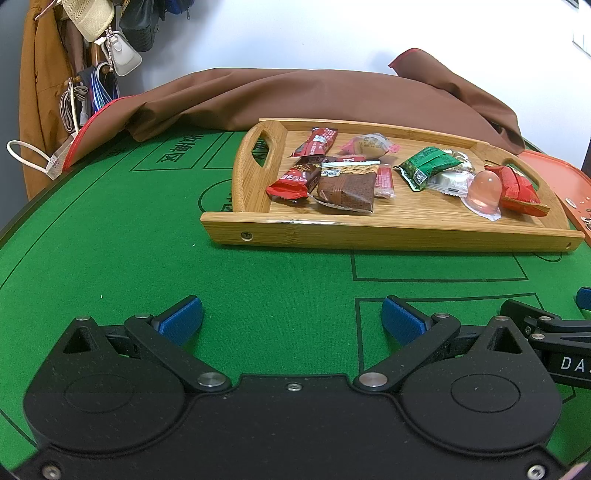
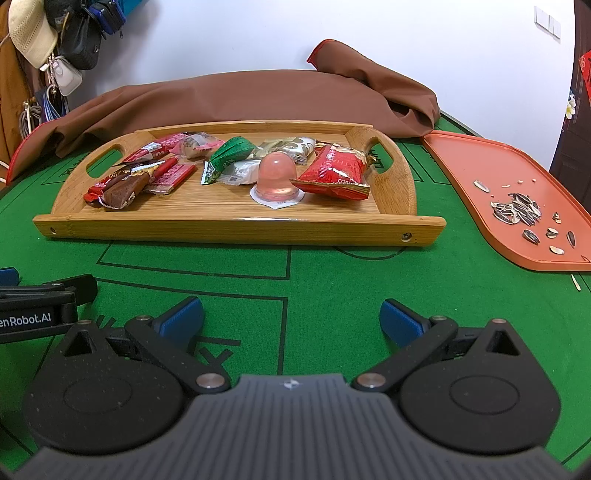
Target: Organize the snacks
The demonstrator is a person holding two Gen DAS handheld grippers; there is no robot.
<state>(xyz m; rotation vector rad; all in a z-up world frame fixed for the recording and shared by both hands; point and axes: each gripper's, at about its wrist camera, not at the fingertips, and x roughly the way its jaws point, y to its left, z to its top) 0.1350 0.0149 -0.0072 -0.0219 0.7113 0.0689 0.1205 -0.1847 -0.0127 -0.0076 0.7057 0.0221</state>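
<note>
Right wrist view: snacks heaped on a wooden tray (image 2: pixel 236 225) set on the green surface (image 2: pixel 332 280). Pink jelly cup (image 2: pixel 275 181) upright near the tray's front, touching a red packet (image 2: pixel 334 171) on its right. Green wrapper (image 2: pixel 225 157) and a white packet (image 2: pixel 240 172) just behind and left of the cup. Brown bar (image 2: pixel 127 188) and red sticks (image 2: pixel 173 171) at the left end, overlapping.

Orange tray (image 2: pixel 476 166) to the right of the wooden one, apart from it, holding scattered sunflower seeds (image 2: pixel 517 212) and bits of shell. Brown cloth (image 2: pixel 240 99) bunched behind both trays. Bags and a hat (image 2: pixel 31 33) hanging at far left against the wall. Nothing lying between the claws and the wooden tray, only bare felt with dark printed lines.

Right claw (image 2: pixel 291 317) low over the surface, pointing at the tray's near rim, blue pads spread wide, nothing between them. Left claw (image 1: pixel 291 317) likewise spread wide and empty, level with the felt, aimed toward the tray's left handle (image 1: pixel 258 155) from the left wrist view. Both claws side by side, each one's edge showing in the other's view.
</note>
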